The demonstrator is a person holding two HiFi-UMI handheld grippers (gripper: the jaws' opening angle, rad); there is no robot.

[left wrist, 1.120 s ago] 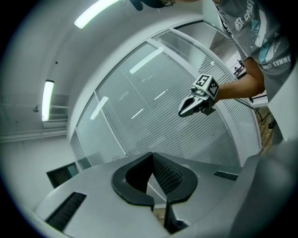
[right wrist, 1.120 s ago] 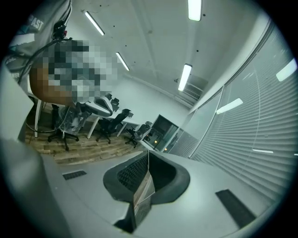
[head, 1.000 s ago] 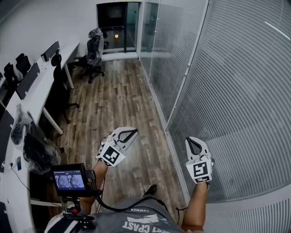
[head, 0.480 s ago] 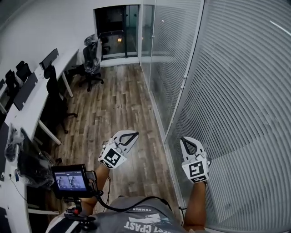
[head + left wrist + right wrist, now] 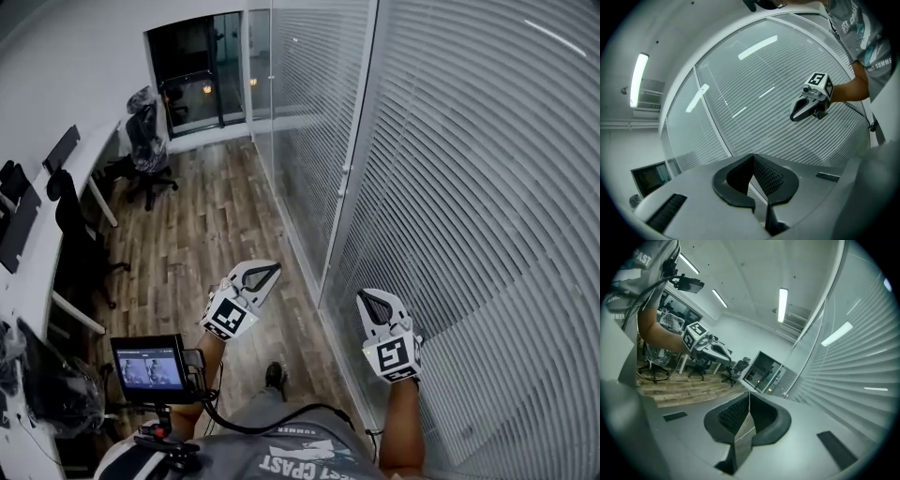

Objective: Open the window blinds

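Window blinds (image 5: 487,187) cover the glass wall along the right of the head view, their slats lowered and lying close together. The right gripper (image 5: 362,296) hangs near them, and no view shows it touching a slat. Its jaws are pressed together tip to tip with nothing between them. The left gripper (image 5: 275,267) is held over the wood floor (image 5: 206,225), apart from the blinds, its jaws likewise closed and empty. A small monitor (image 5: 150,367) sits at the person's chest. The desk (image 5: 37,272) is cut off by the left edge. Further along, the slats blur into a grey sheet. An office chair (image 5: 145,159) stands before a dark doorway (image 5: 192,84), whose inside is too dim to read.
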